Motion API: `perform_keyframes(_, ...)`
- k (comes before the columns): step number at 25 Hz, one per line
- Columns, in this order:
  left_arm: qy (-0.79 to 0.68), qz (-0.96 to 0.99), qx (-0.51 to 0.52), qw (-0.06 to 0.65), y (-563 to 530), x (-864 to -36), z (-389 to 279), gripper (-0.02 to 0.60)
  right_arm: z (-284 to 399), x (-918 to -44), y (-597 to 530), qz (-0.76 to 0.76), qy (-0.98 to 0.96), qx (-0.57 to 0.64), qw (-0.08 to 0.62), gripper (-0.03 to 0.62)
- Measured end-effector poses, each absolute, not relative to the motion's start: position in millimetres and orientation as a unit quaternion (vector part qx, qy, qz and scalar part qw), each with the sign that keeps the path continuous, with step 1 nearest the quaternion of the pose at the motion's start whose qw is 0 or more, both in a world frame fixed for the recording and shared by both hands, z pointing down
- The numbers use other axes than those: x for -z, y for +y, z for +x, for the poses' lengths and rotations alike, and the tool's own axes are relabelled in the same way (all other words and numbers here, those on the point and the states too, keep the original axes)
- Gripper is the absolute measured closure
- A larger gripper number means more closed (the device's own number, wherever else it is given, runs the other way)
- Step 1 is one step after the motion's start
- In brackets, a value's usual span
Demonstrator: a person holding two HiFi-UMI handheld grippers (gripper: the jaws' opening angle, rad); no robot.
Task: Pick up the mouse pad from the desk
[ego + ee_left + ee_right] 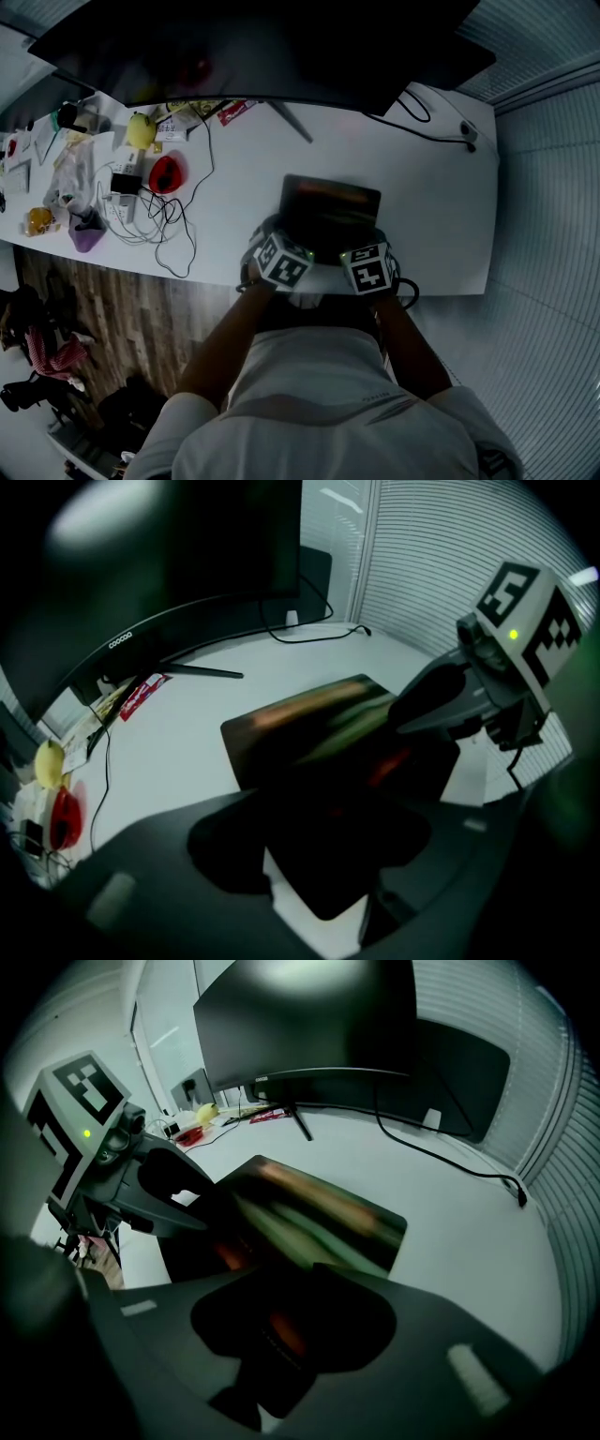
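Observation:
A dark rectangular mouse pad point(330, 214) lies on the white desk point(441, 216), near the front edge. Both grippers are at the pad's near edge, side by side and tilted steeply down. My left gripper point(284, 246) straddles the near left corner. In the left gripper view the pad point(309, 733) runs in between the jaws of that gripper point(319, 855), which stand apart around it. My right gripper point(364, 249) straddles the near right corner. In the right gripper view the pad point(319, 1213) reaches in between the narrower-set jaws of that gripper point(281, 1335). I see no pad pressed. The jaw tips are in deep shadow.
A wide curved monitor point(272, 47) stands behind the pad, its stand foot point(292, 122) just beyond it. At the desk's left are a red mouse point(166, 173), a yellow object point(141, 129), tangled cables point(155, 225) and clutter. A black cable point(422, 122) loops at the back right.

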State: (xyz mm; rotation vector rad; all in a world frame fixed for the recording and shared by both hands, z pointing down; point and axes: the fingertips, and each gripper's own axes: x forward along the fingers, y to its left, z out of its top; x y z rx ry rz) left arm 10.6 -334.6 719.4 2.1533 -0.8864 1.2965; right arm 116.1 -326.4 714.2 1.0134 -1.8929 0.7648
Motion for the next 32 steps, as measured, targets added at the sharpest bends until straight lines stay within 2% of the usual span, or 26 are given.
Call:
perform_keyframes(3, -0.319, 0.784, -0.478, 0.233, -334.6, -717.7, 12.8, 0.351, 114.5, -713.3, -328.5, 0.403, -0.757, -0.309, 0.411, 0.47)
perform_keyframes(5, -0.317, 0.786, -0.478, 0.229, -330.7, -716.9, 18.1, 0.406, 114.4, -712.6, -327.2, 0.405, -0.757, -0.311, 0.407, 0.47)
perform_keyframes(8, -0.322, 0.787, -0.473, 0.231, -326.5, -717.3, 20.7, 0.442, 115.3, -712.2, -326.3, 0.41, -0.757, -0.312, 0.402, 0.465)
perform_keyframes(9, -0.329, 0.785, -0.469, 0.236, -326.8, -717.3, 18.5, 0.433, 116.5, -711.5, -327.0, 0.414, -0.756, -0.311, 0.401, 0.449)
perform_keyframes(10, -0.342, 0.78, -0.464, 0.243, -327.8, -717.2, 14.8, 0.392, 119.4, -710.5, -328.2, 0.42, -0.754, -0.309, 0.4, 0.427)
perform_keyframes(11, -0.357, 0.774, -0.46, 0.249, -329.1, -717.0, 10.3, 0.402, 124.4, -709.7, -329.0, 0.427, -0.75, -0.308, 0.4, 0.33)
perform_keyframes(13, -0.383, 0.763, -0.456, 0.252, -331.7, -716.8, 2.2, 0.322, 138.2, -710.1, -326.8, 0.441, -0.737, -0.319, 0.401, 0.245)
perform_keyframes(15, -0.394, 0.755, -0.458, 0.252, -334.8, -716.3, -2.8, 0.301, 148.5, -713.6, -319.8, 0.443, -0.725, -0.337, 0.406, 0.21)
perform_keyframes(17, -0.403, 0.748, -0.463, 0.255, -338.2, -716.8, -7.8, 0.224, 150.6, -716.8, -314.7, 0.438, -0.721, -0.345, 0.41, 0.201)
perform_keyframes(19, -0.406, 0.742, -0.455, 0.276, -338.8, -719.5, -9.8, 0.195, 149.6, -718.1, -314.6, 0.438, -0.719, -0.344, 0.416, 0.201)
perform_keyframes(22, -0.403, 0.739, -0.439, 0.315, -334.2, -722.0, -6.7, 0.238, 146.9, -718.2, -314.3, 0.44, -0.718, -0.336, 0.422, 0.225)
perform_keyframes(26, -0.399, 0.738, -0.445, 0.314, -333.4, -720.5, -1.7, 0.299, 144.4, -717.7, -313.8, 0.448, -0.716, -0.337, 0.416, 0.266)
perform_keyframes(30, -0.402, 0.735, -0.445, 0.318, -331.6, -719.7, -0.3, 0.316, 142.6, -715.8, -311.2, 0.46, -0.71, -0.344, 0.408, 0.29)
perform_keyframes(32, -0.408, 0.733, -0.441, 0.319, -330.9, -718.7, 0.0, 0.324, 139.0, -713.6, -310.2, 0.466, -0.708, -0.344, 0.403, 0.349)
